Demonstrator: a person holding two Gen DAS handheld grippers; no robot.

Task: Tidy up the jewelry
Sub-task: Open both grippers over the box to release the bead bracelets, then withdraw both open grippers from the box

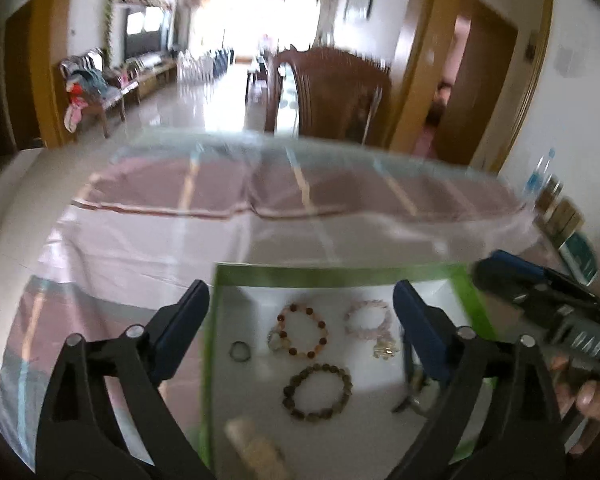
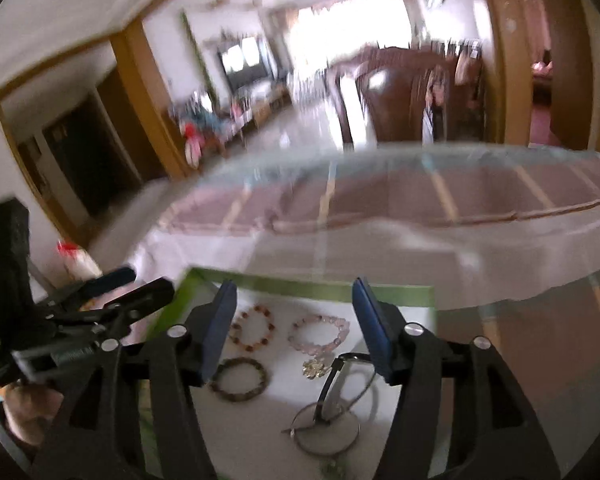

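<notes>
A green-rimmed tray with a white floor holds the jewelry. In it lie a red-and-orange bead bracelet, a pink bead bracelet, a dark olive bead bracelet, a small dark ring, a pale flower brooch and thin metal hoops. My left gripper hovers over the tray, jaws wide and empty. My right gripper also hangs open above the pink bracelet and brooch, holding nothing. Each gripper shows in the other's view.
The tray rests on a glass-topped table over a pink striped cloth. A wooden chair stands beyond the far edge. Bottles and boxes crowd the table's right end, and a red-capped bottle its left. A beige object lies at the tray's near edge.
</notes>
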